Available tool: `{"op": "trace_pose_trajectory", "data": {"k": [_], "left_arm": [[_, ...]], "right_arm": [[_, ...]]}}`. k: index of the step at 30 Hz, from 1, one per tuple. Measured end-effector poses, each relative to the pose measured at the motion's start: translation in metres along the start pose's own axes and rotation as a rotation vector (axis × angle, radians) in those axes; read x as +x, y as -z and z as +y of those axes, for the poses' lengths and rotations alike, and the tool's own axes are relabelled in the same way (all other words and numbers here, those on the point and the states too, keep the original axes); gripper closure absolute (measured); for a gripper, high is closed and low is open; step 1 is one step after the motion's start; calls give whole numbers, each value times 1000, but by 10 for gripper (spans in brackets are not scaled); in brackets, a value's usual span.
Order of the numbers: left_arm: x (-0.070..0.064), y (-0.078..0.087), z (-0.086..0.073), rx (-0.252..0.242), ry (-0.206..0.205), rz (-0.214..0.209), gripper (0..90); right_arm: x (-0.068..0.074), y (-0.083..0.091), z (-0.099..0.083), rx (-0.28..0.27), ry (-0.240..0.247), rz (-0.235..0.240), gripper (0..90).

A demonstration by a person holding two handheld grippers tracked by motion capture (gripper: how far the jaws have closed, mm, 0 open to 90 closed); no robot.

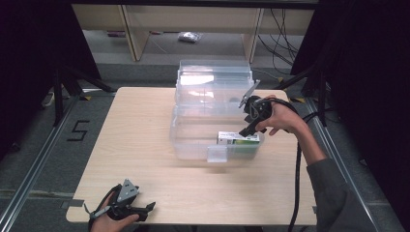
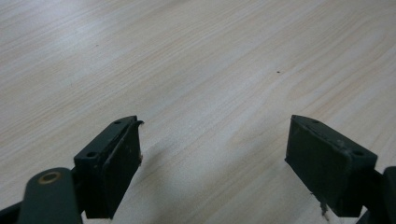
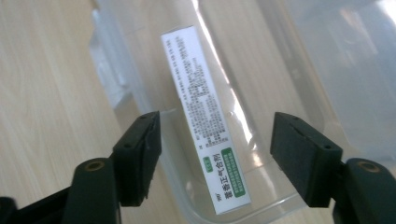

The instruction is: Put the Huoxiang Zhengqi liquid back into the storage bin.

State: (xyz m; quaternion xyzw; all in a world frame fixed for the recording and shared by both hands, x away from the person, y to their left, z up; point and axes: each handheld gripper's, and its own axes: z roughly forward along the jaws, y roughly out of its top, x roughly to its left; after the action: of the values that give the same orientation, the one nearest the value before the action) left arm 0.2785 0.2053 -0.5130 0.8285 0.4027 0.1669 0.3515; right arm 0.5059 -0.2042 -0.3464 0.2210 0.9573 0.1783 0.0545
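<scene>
I have the right gripper [image 1: 247,126] poised over the clear plastic bin [image 1: 193,145] at the middle of the table [image 1: 140,145], its jaws spread wide with nothing between them. The white and green carton [image 1: 239,138] lies flat on the bin's floor, tucked against the near wall toward the bin's 4 o'clock corner.

In the right gripper view the carton [image 3: 205,121] sits directly ahead of the jaws, centred in the gap, and its long axis runs from about 11 o'clock down to 5 o'clock, nearly along the direction I am looking. So the jaws straddle its narrow width, one pad on each long side. I judge that a straight descent would bring them onto it, with only a slight twist of the wrist needed to square up. The bin's near wall runs close beside the left pad, which could catch on it.

My left gripper [image 1: 126,209] rests at the table's 7 o'clock edge, well apart from the bin. Its jaws also stand open over bare wood [image 2: 196,70]. The right hand [image 1: 280,118] is clearly the nearer one.
</scene>
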Motion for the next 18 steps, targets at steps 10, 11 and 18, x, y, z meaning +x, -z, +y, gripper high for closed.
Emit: {"op": "trace_pose_trajectory", "data": {"k": [10,11,18], "left_arm": [[1,0,0,5,-3,-1,175],[1,0,0,-5,-3,0,174],[1,-1,-1,-5,5,7,175]], "right_arm": [[12,12,-22,-150,-138,-54,274],[13,14,-25,-162,-161,-57,271],[19,22,-42,-257,-244,-105,247]]}}
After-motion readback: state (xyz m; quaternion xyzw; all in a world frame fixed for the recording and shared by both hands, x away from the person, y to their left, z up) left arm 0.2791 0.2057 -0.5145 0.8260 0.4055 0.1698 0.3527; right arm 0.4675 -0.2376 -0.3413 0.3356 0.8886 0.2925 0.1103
